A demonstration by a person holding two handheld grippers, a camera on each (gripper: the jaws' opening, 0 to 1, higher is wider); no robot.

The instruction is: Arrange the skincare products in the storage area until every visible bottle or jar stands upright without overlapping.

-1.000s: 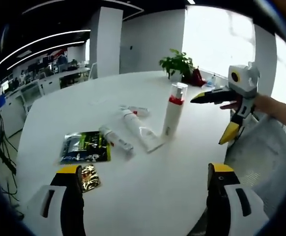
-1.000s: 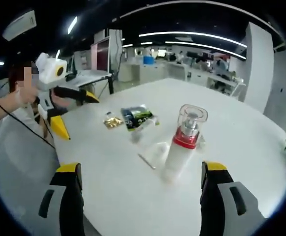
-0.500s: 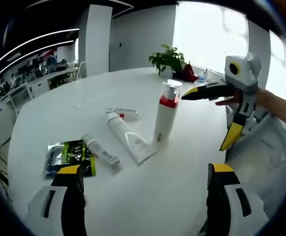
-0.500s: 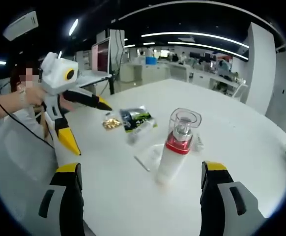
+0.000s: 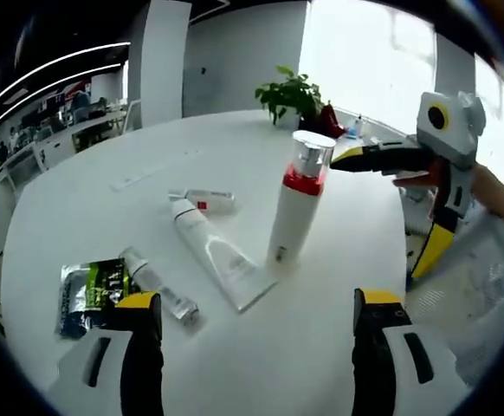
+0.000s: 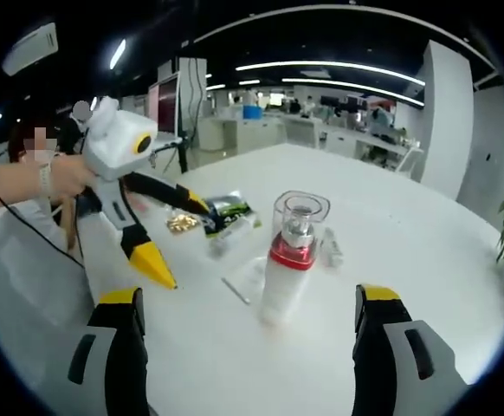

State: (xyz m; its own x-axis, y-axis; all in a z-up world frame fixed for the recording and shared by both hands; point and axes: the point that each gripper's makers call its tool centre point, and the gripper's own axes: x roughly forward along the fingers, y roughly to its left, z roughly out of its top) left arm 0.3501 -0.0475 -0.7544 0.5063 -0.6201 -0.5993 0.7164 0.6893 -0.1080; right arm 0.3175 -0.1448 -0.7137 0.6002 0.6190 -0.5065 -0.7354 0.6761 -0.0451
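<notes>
White table takes up most of the scene, round and bare apart from a cluster of products near the middle. Biggest of them is the pump bottle, white with a red collar and clear cap, and it stands upright. Just beside its base lies the long tube, flat on the table, its crimped end almost touching the bottle. Left of that sits a dark sachet, with a slim tube lying against its edge, and a small tube lies further back. So three tubes down, one bottle up.

Both claws are wide and empty: the left gripper low over the near edge, the right gripper facing the bottle from the other side.

The risk here, as I read it, is that tall bottle. Reach for the long tube and a jaw may clip the bottle's base and topple it. The tubes also have narrow caps, so they may tip once stood up.
</notes>
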